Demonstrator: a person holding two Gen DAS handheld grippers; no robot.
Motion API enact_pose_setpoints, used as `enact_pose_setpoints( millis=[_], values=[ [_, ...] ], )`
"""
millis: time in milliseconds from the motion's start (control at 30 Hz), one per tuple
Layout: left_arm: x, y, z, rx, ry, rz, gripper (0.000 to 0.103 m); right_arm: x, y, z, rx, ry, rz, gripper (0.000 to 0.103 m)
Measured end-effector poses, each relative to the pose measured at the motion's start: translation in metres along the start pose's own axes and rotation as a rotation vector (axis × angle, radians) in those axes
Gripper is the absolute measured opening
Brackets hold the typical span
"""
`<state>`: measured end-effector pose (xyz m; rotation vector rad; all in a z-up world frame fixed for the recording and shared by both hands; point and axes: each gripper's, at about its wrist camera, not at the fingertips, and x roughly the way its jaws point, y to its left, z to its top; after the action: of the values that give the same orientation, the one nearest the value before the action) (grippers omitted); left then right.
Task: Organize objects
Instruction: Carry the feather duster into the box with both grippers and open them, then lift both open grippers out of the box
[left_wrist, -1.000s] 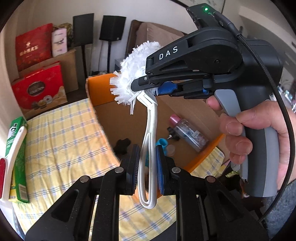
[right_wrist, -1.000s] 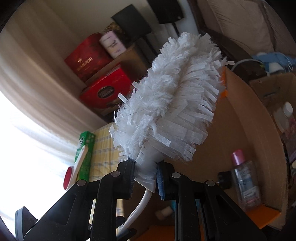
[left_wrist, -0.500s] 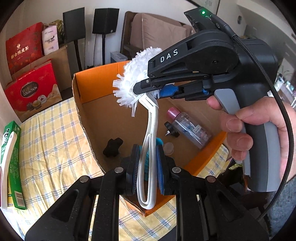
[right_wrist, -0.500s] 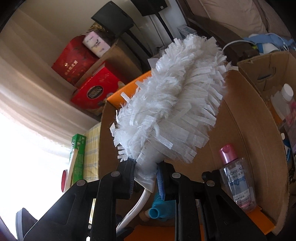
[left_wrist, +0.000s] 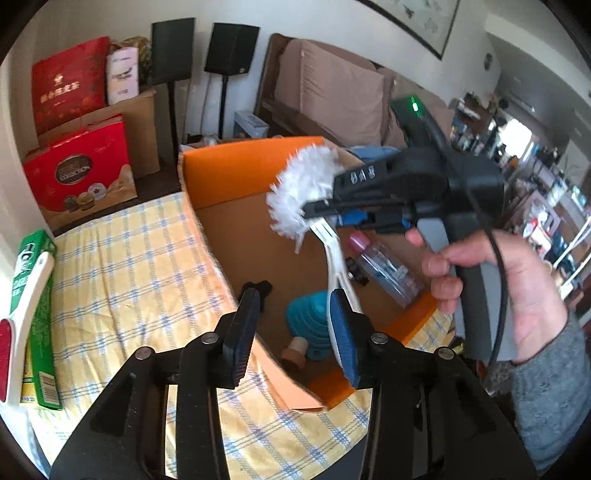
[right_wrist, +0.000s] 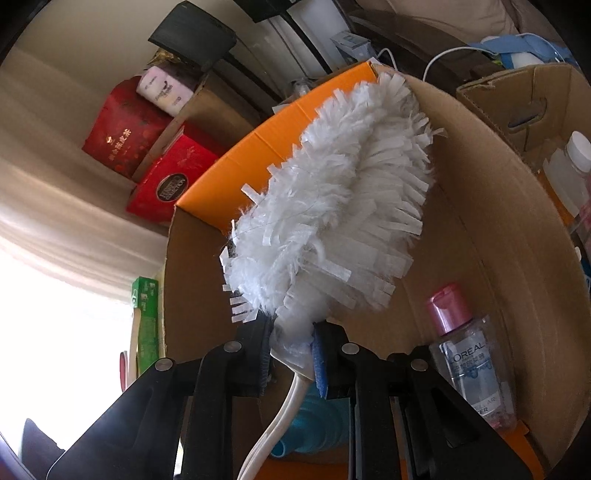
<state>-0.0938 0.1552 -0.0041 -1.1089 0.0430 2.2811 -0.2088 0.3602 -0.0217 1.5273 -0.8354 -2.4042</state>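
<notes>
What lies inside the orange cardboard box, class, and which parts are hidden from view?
Inside the box: a clear pink-capped bottle, a teal ribbed object, a small black item and a tan piece. The duster and grippers cover some floor.

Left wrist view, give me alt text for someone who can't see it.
The right gripper clamps a white duster over an open cardboard box. The left gripper has just opened its jaws around the duster's handle. A pink-capped bottle lies inside.
</notes>
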Motion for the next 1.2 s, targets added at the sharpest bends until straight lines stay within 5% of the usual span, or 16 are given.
enact_pose_setpoints(
  millis=[433,567,833,967,1033,1200],
  values=[
    [-0.002,0.006,-0.004,-0.016,0.007,0.016,0.038,0.012,0.005,0.003,0.087,-0.032,-0.004,0.02],
    [-0.002,0.007,-0.005,-0.018,0.009,0.018,0.049,0.012,0.005,0.002,0.077,-0.028,-0.07,0.043],
    [-0.007,0.009,-0.004,-0.03,-0.005,0.034,0.071,-0.015,0.011,-0.003,-0.019,-0.055,-0.105,0.053],
    [-0.009,0.013,-0.004,-0.046,-0.014,0.045,0.08,-0.032,0.024,-0.005,-0.116,-0.087,-0.209,0.073],
    [-0.011,0.015,-0.005,-0.049,-0.015,0.065,0.09,-0.038,0.031,-0.006,-0.162,-0.096,-0.24,0.079],
    [-0.017,0.016,-0.006,-0.043,-0.024,0.087,0.097,-0.047,0.039,-0.013,-0.221,-0.113,-0.253,0.087]
  ],
)
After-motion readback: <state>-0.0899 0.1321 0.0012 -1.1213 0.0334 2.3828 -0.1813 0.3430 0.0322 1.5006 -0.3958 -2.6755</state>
